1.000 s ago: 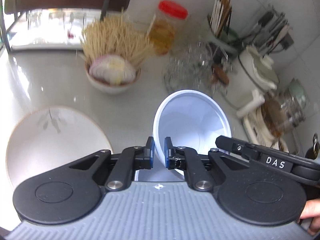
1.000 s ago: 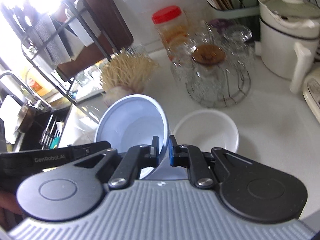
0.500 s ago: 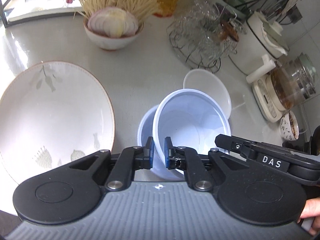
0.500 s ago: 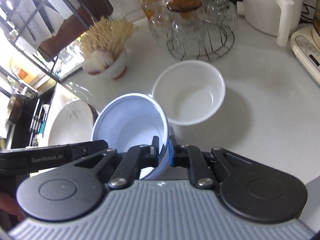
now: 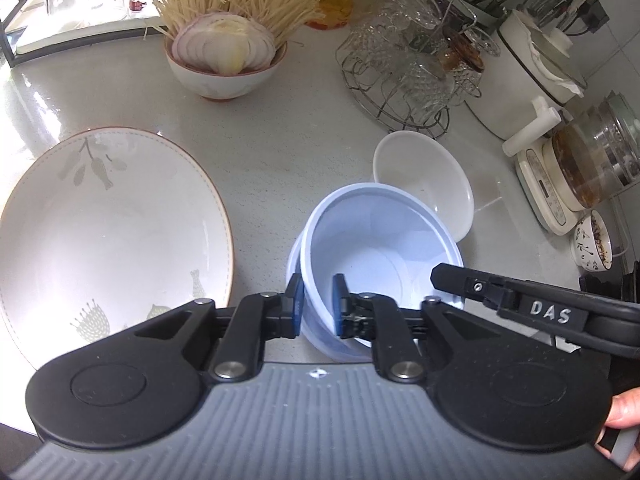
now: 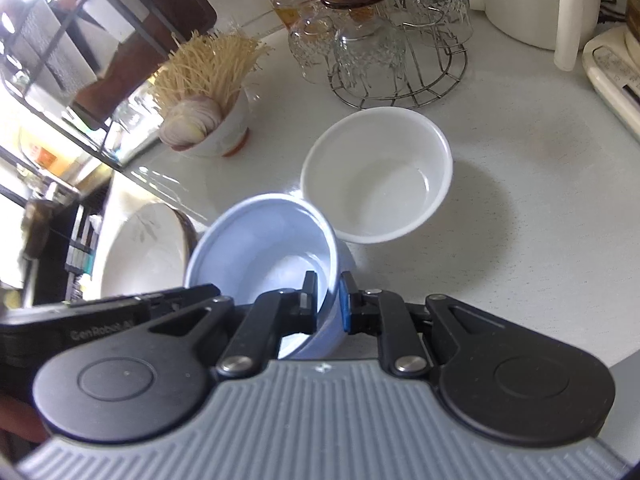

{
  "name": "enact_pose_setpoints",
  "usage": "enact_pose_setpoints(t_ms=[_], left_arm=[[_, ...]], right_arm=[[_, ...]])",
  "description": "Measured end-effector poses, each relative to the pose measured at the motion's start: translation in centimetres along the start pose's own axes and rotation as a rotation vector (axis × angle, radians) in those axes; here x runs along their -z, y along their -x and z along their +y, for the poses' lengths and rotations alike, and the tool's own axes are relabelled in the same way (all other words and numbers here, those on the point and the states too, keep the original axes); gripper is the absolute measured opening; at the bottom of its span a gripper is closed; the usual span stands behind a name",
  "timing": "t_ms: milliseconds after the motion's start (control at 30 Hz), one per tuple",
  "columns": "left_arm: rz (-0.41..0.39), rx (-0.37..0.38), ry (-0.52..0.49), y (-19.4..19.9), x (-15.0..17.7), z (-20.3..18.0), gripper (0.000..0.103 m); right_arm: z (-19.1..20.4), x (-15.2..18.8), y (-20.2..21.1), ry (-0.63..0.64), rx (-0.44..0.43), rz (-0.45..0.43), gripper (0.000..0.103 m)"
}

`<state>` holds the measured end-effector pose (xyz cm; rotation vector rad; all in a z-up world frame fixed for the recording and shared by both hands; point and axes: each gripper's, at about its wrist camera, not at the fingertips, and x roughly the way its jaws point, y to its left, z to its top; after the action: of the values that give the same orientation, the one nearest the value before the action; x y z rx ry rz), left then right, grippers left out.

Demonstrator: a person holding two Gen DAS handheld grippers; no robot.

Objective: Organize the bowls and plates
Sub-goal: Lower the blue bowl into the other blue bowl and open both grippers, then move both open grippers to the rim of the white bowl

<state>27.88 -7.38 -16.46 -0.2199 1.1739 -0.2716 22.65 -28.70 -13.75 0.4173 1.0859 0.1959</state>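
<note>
Two claws meet over a pale blue bowl [image 5: 380,256] near the front of the pale desk [image 5: 280,140]. The blue bowl sits nested in a second blue bowl [image 5: 294,264], whose rim peeks out on one side. The left claw [image 5: 318,306] straddles the near wall of the blue bowl, one finger outside and one inside, and its jaws are opening, with gaps showing between pads and wall. The right claw [image 6: 328,304] straddles the opposite wall the same way; its jaws are opening too, though whether the pads still press on the wall I cannot tell.

Just behind the blue bowl, touching or nearly so, stands an empty white bowl [image 6: 376,176]. To the left lies a large white plate [image 5: 104,232] with a leaf and fish pattern. Farther back stands a small bowl of sliced onion [image 5: 226,60] with dry noodles, and beside it a wire rack of upturned glasses [image 5: 404,76]. A fingertip [image 5: 622,406] shows at the right edge of the left view.
</note>
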Motion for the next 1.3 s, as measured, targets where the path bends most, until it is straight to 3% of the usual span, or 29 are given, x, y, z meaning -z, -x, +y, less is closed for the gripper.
enact_pose_setpoints(t_ms=[67,100,133,400,667,733,1300], left_arm=[[-0.008,-0.006,0.0,0.2,0.0,0.1,0.033],[-0.011,-0.01,-0.002,0.2,-0.1,0.1,0.037],[-0.012,-0.013,-0.002,0.2,-0.2,0.1,0.038],[0.004,-0.011,0.011,-1.1,-0.6,0.4,0.038],[0.053,0.0,0.026,-3.0,-0.7,0.5,0.038],[0.066,0.004,0.02,-3.3,-0.8,0.4,0.038],[0.062,0.045,-0.034,-1.4,-0.8,0.7,0.038]], right_arm=[[-0.1,-0.1,0.0,-0.017,-0.012,-0.003,0.023],[-0.1,-0.2,0.1,-0.02,-0.012,-0.007,0.034],[-0.2,-0.2,0.2,-0.024,-0.012,-0.013,0.038],[-0.9,-0.2,-1.2,-0.063,0.012,0.036,0.038],[-2.1,0.6,-2.7,-0.132,-0.026,0.091,0.036],[-2.2,0.8,-2.9,-0.138,-0.036,0.103,0.026],[-0.7,0.8,-1.9,-0.077,-0.026,0.053,0.024]])
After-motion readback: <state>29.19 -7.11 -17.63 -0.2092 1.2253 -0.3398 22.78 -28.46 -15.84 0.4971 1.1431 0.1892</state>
